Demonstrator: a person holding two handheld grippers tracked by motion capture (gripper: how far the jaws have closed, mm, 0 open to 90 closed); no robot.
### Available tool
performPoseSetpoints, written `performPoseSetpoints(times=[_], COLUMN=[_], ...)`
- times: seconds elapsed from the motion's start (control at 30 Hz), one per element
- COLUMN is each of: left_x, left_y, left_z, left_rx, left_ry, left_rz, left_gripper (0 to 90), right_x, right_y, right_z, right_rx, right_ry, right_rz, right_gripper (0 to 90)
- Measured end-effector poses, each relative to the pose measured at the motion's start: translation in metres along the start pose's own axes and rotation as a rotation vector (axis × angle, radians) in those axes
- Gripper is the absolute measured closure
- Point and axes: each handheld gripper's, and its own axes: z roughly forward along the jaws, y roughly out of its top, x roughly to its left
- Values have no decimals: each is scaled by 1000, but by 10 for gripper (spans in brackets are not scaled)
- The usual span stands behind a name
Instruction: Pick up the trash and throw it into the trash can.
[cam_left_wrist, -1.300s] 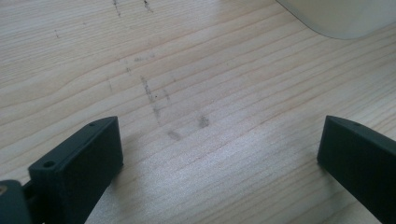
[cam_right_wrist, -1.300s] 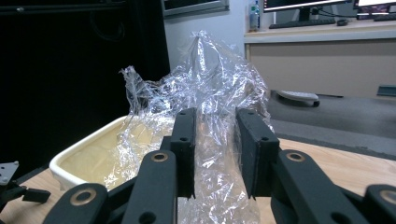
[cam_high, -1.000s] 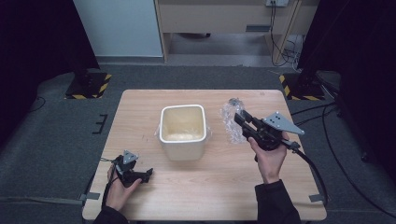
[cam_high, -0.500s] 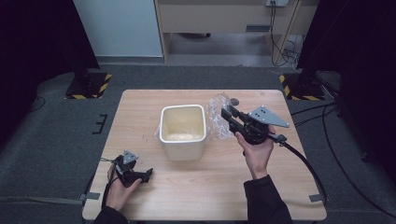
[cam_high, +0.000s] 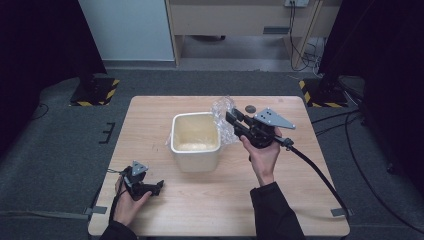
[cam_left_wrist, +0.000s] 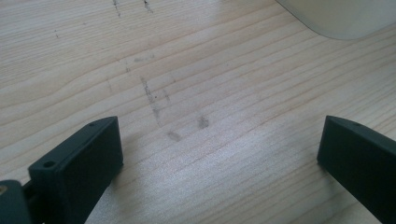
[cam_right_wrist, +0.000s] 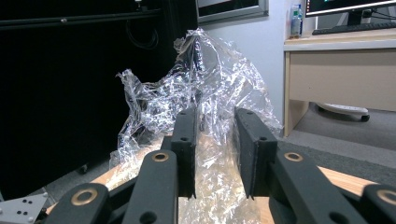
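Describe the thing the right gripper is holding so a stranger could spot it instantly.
Find the wooden table, then the cream tub at its middle. Beside the tub's right rim, the right gripper pinches crumpled clear plastic film. It alone is transparent, wrinkled and glinting.

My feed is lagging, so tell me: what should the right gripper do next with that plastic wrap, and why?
Probably carry it a little further left over the white bin, then open. The right gripper is clamped on the crumpled plastic wrap, which hangs at the bin's right rim, not yet above its opening.
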Motion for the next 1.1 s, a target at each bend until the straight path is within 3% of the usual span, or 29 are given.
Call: performPoseSetpoints(times=[0.4, 1.1], left_x=[0, 0], left_y=[0, 0], left_z=[0, 0], left_rx=[0, 0], left_ry=[0, 1], left_rz=[0, 0], left_gripper=[0, 0], right_x=[14, 33], right_y=[3, -15], right_z=[22, 66], right_rx=[9, 21], right_ry=[41, 80], right_rz=[-24, -17], right_gripper=[707, 704])
